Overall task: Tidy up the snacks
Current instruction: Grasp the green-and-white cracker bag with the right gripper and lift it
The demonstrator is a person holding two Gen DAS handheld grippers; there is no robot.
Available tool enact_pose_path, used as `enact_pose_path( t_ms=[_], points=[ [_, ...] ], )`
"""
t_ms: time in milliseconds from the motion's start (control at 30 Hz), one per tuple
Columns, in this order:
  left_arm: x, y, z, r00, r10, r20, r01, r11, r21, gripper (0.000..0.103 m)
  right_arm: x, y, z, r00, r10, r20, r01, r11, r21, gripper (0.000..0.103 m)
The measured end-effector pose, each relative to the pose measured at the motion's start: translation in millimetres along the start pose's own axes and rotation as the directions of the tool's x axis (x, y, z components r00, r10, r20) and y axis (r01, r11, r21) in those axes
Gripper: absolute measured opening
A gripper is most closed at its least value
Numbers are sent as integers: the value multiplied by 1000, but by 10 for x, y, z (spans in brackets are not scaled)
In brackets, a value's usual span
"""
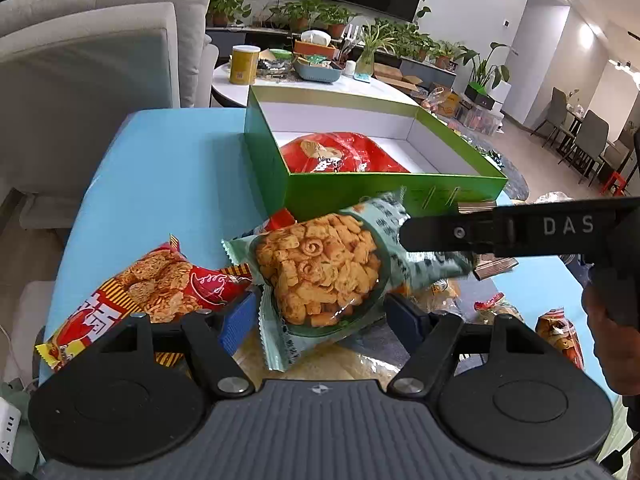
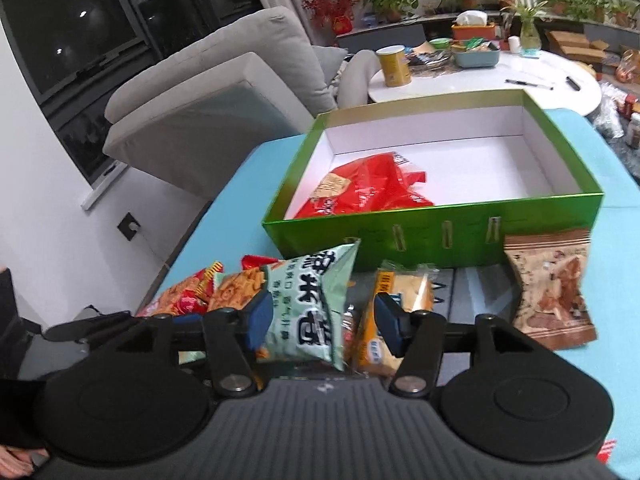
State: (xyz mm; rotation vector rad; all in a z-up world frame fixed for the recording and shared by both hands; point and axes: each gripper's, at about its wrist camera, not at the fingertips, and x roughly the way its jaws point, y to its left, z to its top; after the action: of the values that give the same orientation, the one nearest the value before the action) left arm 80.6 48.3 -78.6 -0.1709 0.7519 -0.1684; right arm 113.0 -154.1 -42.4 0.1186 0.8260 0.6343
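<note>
Blue bench (image 2: pixel 224 216) carries a green box (image 2: pixel 432 236) holding a red packet (image 2: pixel 372 188). Right tool (image 2: pixel 324 320) has its fingers spread around the pale green snack bag (image 1: pixel 320 268); left tool (image 1: pixel 316 320) is spread too, gripping nothing.

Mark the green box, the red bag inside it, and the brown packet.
green box (image 2: pixel 440 220), right wrist view, on its near outer wall.
red bag (image 2: pixel 372 188), right wrist view, on its middle.
brown packet (image 2: pixel 552 288), right wrist view, on its printed front.
</note>
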Motion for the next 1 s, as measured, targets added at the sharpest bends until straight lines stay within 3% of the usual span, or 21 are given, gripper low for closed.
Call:
enact_pose_path(
  t_ms=[167, 200, 300, 667, 1000],
  points=[
    [88, -14, 4, 1000, -27, -11, 27, 1000, 1, 68, 139, 41, 10, 999, 26, -41, -27, 999, -42, 90],
    [80, -49, 1, 1000, -21, 1, 21, 1000, 4, 65, 141, 44, -2, 999, 28, -40, -30, 999, -44, 85],
    [-7, -129, 24, 998, -52, 42, 51, 998, 21, 59, 22, 62, -40, 1000, -4, 8, 5, 998, -64, 77],
    [-422, -709, 385, 971, -113, 210, 78, 983, 168, 58, -653, -47, 96, 982, -27, 186, 34, 999, -36, 77],
    [-168, -1104, 888, 956, -150, 251, 84, 963, 255, 58, -805, -457, 467, 956, -43, 290, 32, 999, 41, 77]
  ],
)
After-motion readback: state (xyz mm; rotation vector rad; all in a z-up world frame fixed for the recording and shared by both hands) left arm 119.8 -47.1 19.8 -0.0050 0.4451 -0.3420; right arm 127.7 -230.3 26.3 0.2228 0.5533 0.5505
